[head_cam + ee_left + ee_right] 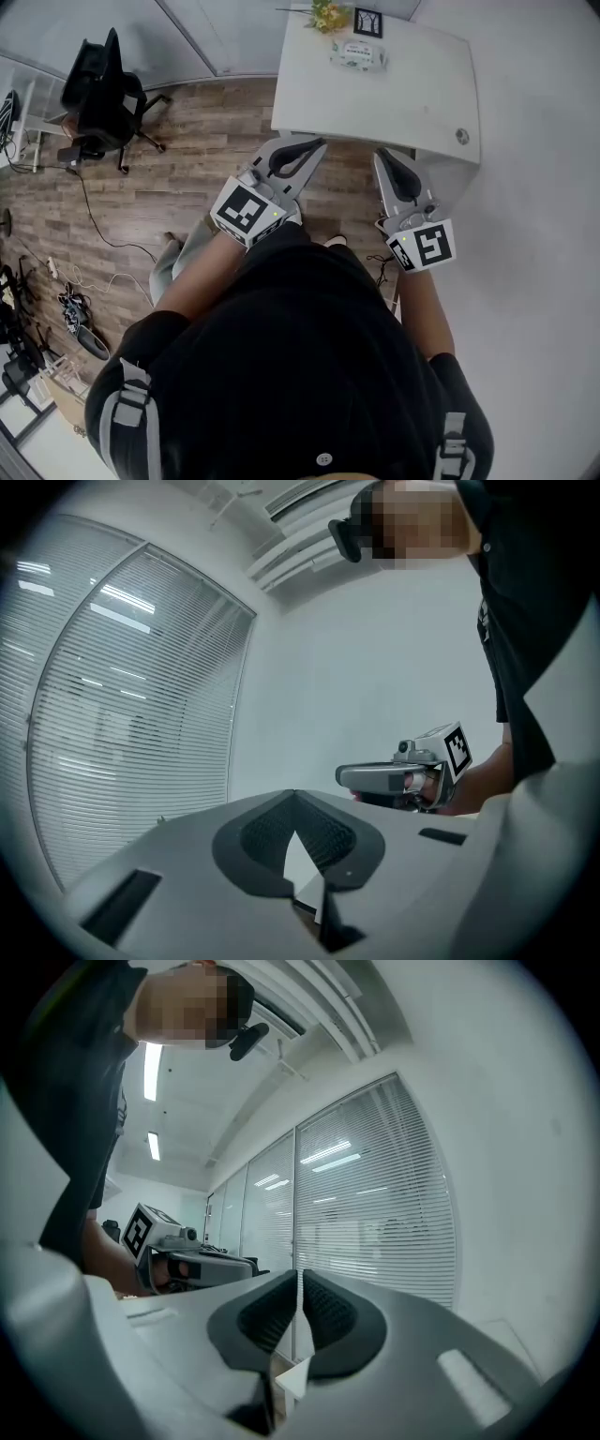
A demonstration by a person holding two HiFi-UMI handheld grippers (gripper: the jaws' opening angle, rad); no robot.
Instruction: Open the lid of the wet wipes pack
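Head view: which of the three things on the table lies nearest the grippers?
The wet wipes pack: it lies in front of the yellow flowers and the black picture frame, both at the table's far edge.

table (412, 94) – white | wipes pack (357, 54) – green-white | floor (187, 187) – brown planks

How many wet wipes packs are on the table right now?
1. The wet wipes pack lies at the far edge of the white table, beside the flowers and the black frame. No other shows.
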